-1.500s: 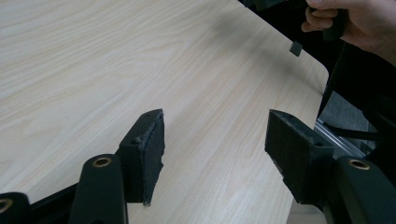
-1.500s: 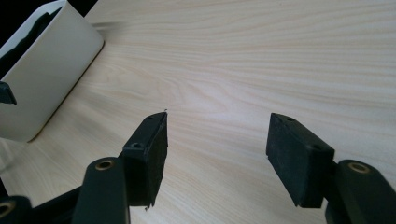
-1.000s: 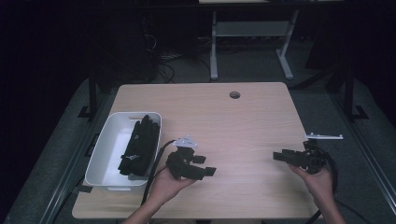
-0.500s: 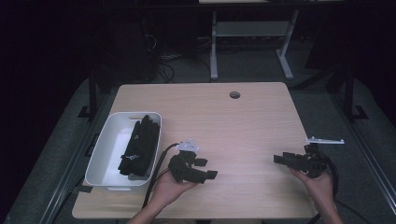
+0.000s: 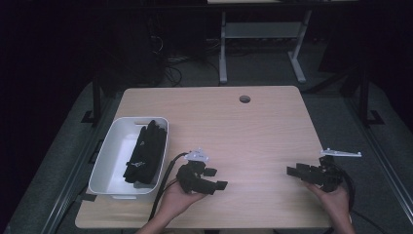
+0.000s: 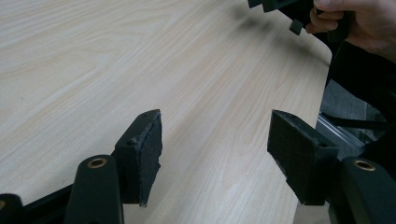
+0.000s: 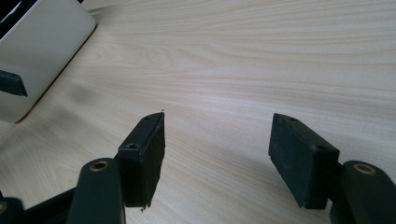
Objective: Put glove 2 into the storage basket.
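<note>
My left gripper (image 5: 216, 178) lies in a hand over the near-left part of the wooden table (image 5: 253, 131), its jaws pointing right. In the left gripper view the left gripper (image 6: 215, 149) is open, with bare wood between the pads. My right gripper (image 5: 294, 170) is held near the table's right front corner and points left toward the other one. In its own view the right gripper (image 7: 217, 149) stands open over bare wood, holding nothing. The hand with the right gripper (image 6: 299, 11) shows at the top right of the left gripper view.
A white bin (image 5: 109, 146) at the table's left edge holds several black items (image 5: 146, 148). Its wall (image 7: 37, 56) appears at the top left of the right gripper view. A round cable hole (image 5: 245, 99) sits near the far edge. Floor and table legs lie beyond.
Both hands have drifted very slightly toward the near edge. The jaws of both grippers stay open and hold nothing.
</note>
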{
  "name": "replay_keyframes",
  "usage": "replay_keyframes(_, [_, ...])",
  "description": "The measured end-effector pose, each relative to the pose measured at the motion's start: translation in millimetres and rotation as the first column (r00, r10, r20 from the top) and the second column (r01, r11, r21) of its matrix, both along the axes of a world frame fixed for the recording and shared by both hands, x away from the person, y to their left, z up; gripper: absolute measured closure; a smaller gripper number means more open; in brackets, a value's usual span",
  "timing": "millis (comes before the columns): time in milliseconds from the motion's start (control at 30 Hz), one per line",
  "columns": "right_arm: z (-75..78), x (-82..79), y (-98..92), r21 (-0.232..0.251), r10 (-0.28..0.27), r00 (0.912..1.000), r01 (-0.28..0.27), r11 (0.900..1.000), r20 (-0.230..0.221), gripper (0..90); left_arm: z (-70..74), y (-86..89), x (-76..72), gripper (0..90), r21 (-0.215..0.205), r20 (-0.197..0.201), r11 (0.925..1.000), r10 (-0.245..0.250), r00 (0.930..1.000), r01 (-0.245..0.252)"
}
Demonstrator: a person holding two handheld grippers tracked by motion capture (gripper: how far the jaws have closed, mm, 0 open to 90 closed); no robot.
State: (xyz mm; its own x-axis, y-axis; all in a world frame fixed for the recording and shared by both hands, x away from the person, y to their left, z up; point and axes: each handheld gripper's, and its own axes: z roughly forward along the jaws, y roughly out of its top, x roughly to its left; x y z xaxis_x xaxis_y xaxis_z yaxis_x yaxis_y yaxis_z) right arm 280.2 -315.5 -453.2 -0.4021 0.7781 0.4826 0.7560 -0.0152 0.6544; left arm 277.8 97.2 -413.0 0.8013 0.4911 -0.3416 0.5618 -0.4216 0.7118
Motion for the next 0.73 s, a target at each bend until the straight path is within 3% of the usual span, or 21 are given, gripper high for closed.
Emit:
replay_keyframes(533, [-3.7, -13.6, 2.3, -0.005, 0.002, 0.9999, -0.002, 1.000, 0.015, 34.6, -9.9, 0.0, -9.2, 34.5, 0.003, -0.002, 1.0000, -0.003, 1.0000, 0.003])
replay_keyframes(733, [-2.1, -17.9, 3.3, -0.011, 0.009, 0.9991, -0.009, 1.000, 0.041, 33.9, -12.5, 0.4, -10.7, 34.2, 0.002, -0.003, 1.0000, -0.006, 1.0000, 0.006])
